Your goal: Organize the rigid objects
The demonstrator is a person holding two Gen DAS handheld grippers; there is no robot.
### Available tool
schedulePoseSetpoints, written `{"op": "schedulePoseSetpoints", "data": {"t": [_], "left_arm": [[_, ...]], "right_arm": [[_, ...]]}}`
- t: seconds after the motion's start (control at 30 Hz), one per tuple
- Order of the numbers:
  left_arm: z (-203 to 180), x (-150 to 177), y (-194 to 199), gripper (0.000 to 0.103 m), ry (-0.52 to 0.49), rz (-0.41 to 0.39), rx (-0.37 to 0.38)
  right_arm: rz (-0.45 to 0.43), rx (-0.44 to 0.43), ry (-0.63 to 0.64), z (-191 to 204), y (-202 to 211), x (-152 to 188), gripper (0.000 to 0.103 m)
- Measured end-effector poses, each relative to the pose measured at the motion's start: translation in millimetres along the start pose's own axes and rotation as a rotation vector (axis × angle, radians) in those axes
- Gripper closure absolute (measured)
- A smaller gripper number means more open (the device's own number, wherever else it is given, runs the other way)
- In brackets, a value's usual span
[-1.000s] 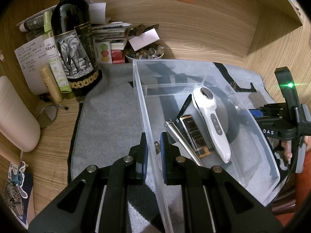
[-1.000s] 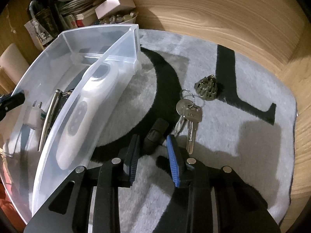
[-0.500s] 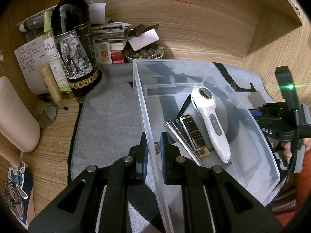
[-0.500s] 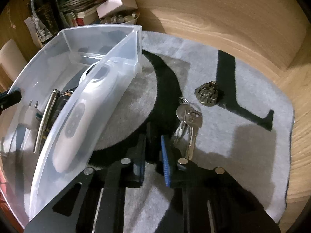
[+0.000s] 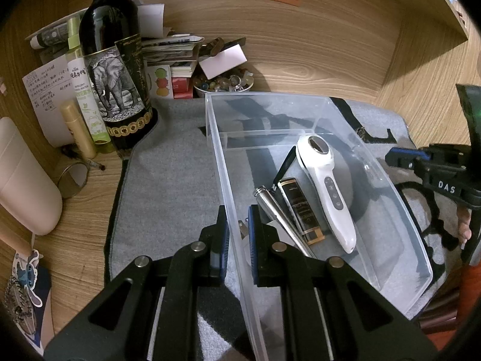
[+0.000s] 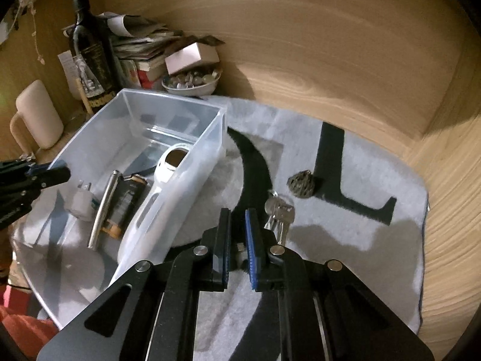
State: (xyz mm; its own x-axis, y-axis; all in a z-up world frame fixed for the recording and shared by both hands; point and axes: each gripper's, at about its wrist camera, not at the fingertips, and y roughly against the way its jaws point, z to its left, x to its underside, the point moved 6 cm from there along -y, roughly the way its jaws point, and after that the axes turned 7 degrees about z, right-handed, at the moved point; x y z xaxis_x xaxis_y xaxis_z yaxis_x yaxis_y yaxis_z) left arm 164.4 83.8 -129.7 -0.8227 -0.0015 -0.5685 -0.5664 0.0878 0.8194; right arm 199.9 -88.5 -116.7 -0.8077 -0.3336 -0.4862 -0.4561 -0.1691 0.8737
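Left gripper (image 5: 237, 231) clamps bin wall (image 5: 224, 186); right gripper (image 6: 237, 237) pinches small dark object (image 6: 239, 248)

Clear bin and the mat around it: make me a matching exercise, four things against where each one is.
Things:
1. white handheld device
2. bunch of keys
3. wine bottle
4. left gripper

Places:
A. upright on the desk, beyond the clear bin's left side
B. clamped on the bin's near left wall
C. lying inside the bin, by its right wall
D. on the grey mat, outside the bin

Pairs: 1-C, 2-D, 3-A, 4-B
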Motion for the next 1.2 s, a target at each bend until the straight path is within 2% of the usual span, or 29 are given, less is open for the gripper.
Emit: {"op": "schedulePoseSetpoints", "data": {"t": [0.07,0.1,0.17,0.3,0.37,0.47,0.5,0.7,0.9,1.07,1.2], "left_arm": [[0,0,0,0.093,0.0,0.0,0.0],[0,0,0,0.093,0.0,0.0,0.0],[0,0,0,0.093,0.0,0.0,0.001],[0,0,0,0.093,0.0,0.001,-0.001],[0,0,0,0.093,0.0,0.001,0.0],[0,0,0,0.093,0.0,0.0,0.0],[0,0,0,0.093,0.001,0.0,0.0],[0,0,0,0.093,0.0,0.001,0.0],[0,0,0,0.093,0.0,0.0,0.001],[0,0,0,0.093,0.001,0.0,0.001],[0,0,0,0.093,0.0,0.0,0.0]], "right_arm": [[0.032,-0.003,-0.001,1,-6,5,0.088],[0.051,0.003,0.007,2,-13,8,0.08],[0.097,0.009,0.019,5,-27,17,0.07],[0.17,0.009,0.033,7,-51,28,0.07],[0.173,0.006,0.019,4,-56,28,0.07],[0.161,-0.018,-0.005,1,-56,24,0.079],[0.159,-0.019,-0.007,2,-56,23,0.079],[0.101,-0.007,-0.006,5,-38,16,0.079],[-0.025,0.0,0.004,10,3,-5,0.079],[-0.105,-0.014,0.046,27,26,-27,0.079],[-0.127,-0.026,0.092,44,31,-33,0.079]]}}
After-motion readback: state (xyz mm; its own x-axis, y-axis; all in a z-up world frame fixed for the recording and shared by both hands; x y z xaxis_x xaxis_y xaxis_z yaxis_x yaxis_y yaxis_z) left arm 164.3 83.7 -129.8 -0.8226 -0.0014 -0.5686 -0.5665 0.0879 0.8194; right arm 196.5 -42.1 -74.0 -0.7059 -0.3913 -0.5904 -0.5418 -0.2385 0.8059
